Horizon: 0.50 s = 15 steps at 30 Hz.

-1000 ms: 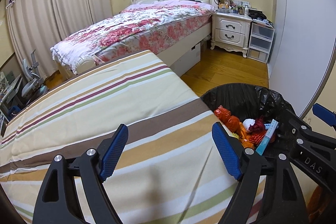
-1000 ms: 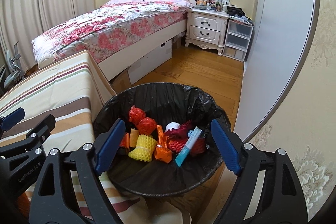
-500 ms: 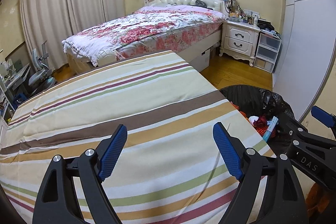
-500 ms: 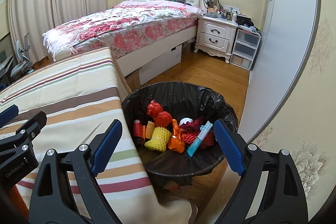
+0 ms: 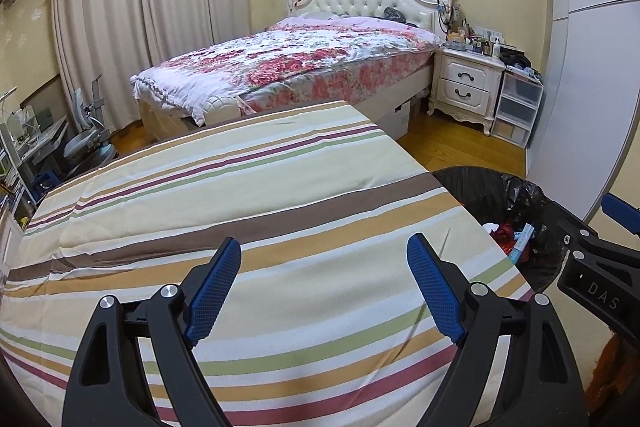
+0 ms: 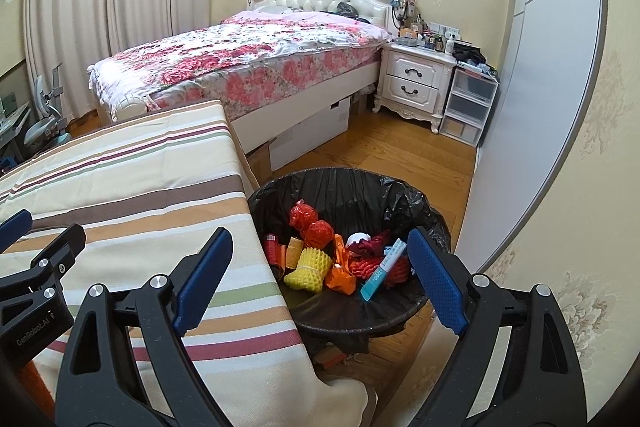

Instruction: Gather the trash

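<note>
Striped tablecloth (image 5: 248, 195) bare — trash bin (image 6: 400, 319) beside, filled.

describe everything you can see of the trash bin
The trash bin is round and dark, lined with a crinkled black plastic bag folded over its rim. It stands upright on the wooden floor, right beside the edge of the striped cloth. Inside lie a yellow foam net, red and orange foam nets, a white and dark red scrap and a light blue tube-like packet. It is well short of full. Neither gripper touches it.
</note>
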Tool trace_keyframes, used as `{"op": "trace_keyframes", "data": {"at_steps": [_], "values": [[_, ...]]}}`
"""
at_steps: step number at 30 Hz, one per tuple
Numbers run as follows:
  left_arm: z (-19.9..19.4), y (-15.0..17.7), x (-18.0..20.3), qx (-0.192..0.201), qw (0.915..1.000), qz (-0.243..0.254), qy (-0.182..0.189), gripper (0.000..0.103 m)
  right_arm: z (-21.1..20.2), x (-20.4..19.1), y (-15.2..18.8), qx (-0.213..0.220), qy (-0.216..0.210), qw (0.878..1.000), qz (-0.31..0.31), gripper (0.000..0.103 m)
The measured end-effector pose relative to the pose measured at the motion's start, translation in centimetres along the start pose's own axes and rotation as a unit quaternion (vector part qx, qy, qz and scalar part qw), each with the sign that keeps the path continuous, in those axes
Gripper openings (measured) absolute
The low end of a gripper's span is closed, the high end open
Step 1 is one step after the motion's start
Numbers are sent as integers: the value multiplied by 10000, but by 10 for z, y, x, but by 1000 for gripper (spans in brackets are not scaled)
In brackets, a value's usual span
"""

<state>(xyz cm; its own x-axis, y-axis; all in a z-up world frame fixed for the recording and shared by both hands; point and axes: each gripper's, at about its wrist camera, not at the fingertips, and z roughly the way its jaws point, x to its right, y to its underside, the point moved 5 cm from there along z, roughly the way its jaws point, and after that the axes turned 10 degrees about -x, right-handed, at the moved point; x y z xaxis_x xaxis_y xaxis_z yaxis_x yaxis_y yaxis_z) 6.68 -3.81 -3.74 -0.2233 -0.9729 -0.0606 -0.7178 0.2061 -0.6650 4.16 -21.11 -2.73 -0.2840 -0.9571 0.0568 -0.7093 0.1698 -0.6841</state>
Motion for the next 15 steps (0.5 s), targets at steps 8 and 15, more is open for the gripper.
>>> {"op": "trace_keyframes", "data": {"at_steps": [8, 15], "values": [[0, 3, -4, -40, 10000, -12, 5, 82, 0, 0, 0, -4, -2, 10000, -1, 87], [0, 5, -5, -56, 10000, -18, 8, 82, 0, 0, 0, -7, -7, 10000, -6, 87]]}}
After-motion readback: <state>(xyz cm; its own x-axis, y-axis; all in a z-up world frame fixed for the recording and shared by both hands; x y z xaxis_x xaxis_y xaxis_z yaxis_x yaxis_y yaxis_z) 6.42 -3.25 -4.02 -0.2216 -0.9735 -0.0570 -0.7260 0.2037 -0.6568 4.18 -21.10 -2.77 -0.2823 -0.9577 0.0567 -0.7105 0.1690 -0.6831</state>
